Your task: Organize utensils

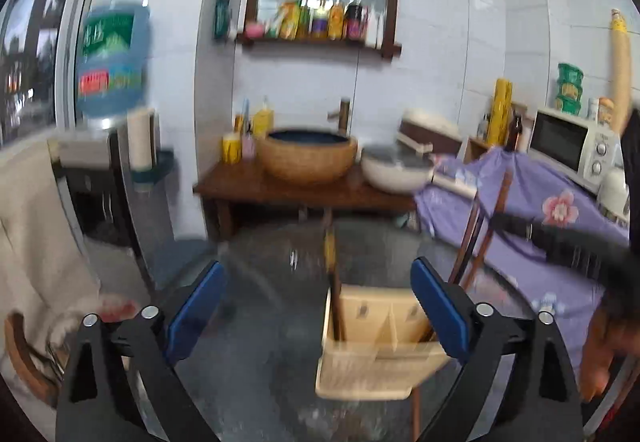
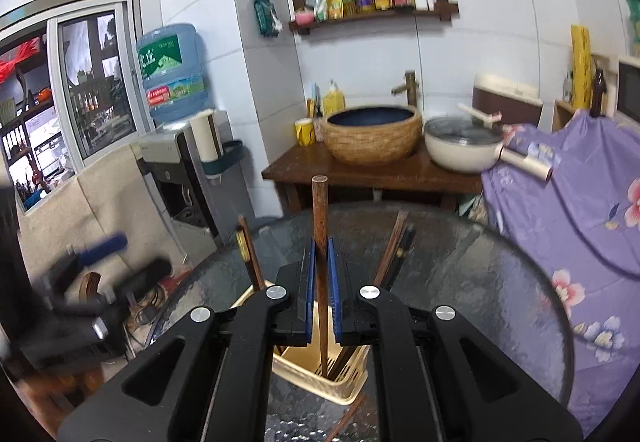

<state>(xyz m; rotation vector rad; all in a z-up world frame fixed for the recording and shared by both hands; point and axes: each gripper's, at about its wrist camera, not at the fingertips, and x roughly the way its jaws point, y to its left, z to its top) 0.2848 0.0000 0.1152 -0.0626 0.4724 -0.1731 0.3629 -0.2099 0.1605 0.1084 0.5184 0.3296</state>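
utensils here are wooden chopsticks, brown and slim, standing in a cream plastic holder [image 2: 320,378] with slotted sides, which sits on a round dark glass table [image 2: 480,282]. right gripper [image 2: 320,282] has its blue pads pressed narrow on one upright chopstick [image 2: 320,210], whose lower end dips into the holder. more chopsticks [image 2: 394,254] lean in the holder, at its other side and behind the gripper. left gripper [image 1: 320,306] is blurred, its blue pads spread wide and bare over the holder [image 1: 376,346].
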